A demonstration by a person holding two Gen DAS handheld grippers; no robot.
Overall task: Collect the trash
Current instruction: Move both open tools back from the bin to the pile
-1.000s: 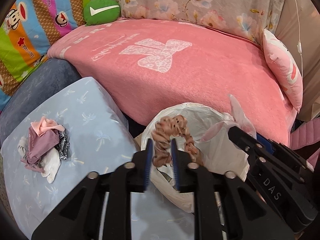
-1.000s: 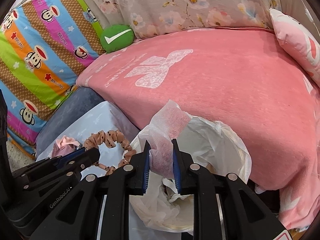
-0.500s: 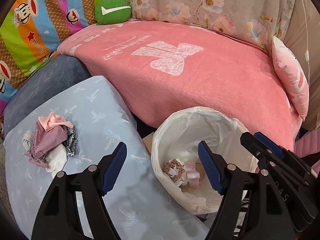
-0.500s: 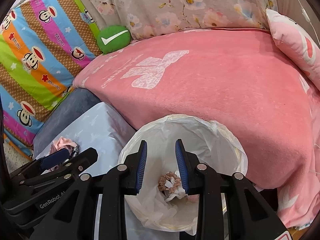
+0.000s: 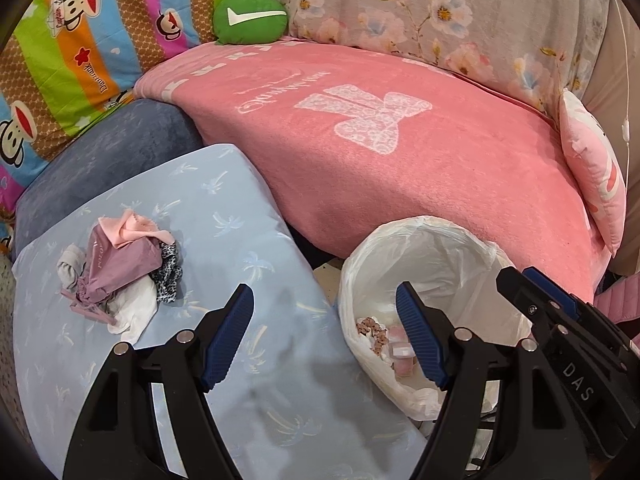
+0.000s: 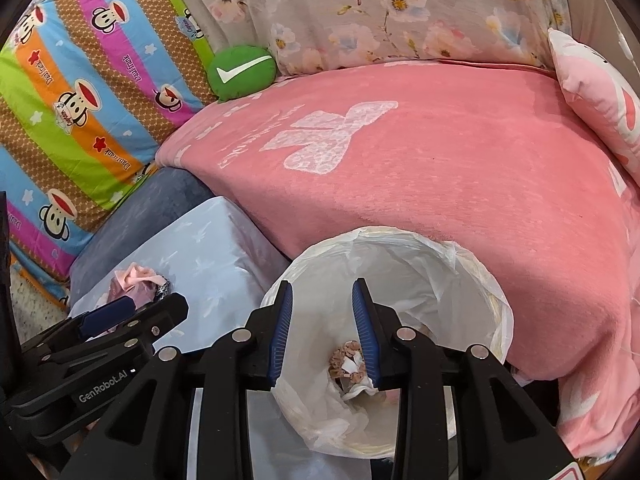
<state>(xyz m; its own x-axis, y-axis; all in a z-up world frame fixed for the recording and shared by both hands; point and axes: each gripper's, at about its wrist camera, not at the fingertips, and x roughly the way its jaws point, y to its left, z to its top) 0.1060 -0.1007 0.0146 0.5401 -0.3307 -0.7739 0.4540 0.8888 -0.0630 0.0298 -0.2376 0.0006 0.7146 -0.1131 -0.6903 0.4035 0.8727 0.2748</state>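
A bin with a white liner point(image 5: 424, 240) point(image 6: 404, 248) stands against the pink sofa. At its bottom lie a pinkish-brown scrunchie point(image 5: 374, 332) point(image 6: 344, 354) and a pink crumpled piece point(image 5: 400, 354). My left gripper point(image 5: 323, 292) hangs open over the bin's left rim with nothing between its fingers. Above the bin's mouth my right gripper point(image 6: 322, 286) is open and empty too. To the left, on a light blue cushion point(image 5: 248, 380), sits a small pile point(image 5: 120, 272): a pink cloth, a mauve pouch, a leopard scrunchie and white fabric.
A pink blanket point(image 5: 400, 160) covers the sofa behind the bin. A green check-mark cushion point(image 5: 250, 18), a striped monkey-print cushion point(image 5: 80, 48) and a pink pillow point(image 5: 596, 176) line its back and sides. A grey-blue cushion point(image 5: 108, 164) lies behind the light blue one.
Both grippers have opened. The scrunchie dropped from the left one and the pink piece from the right one, and both now lie in the bin. The left gripper has drifted left.
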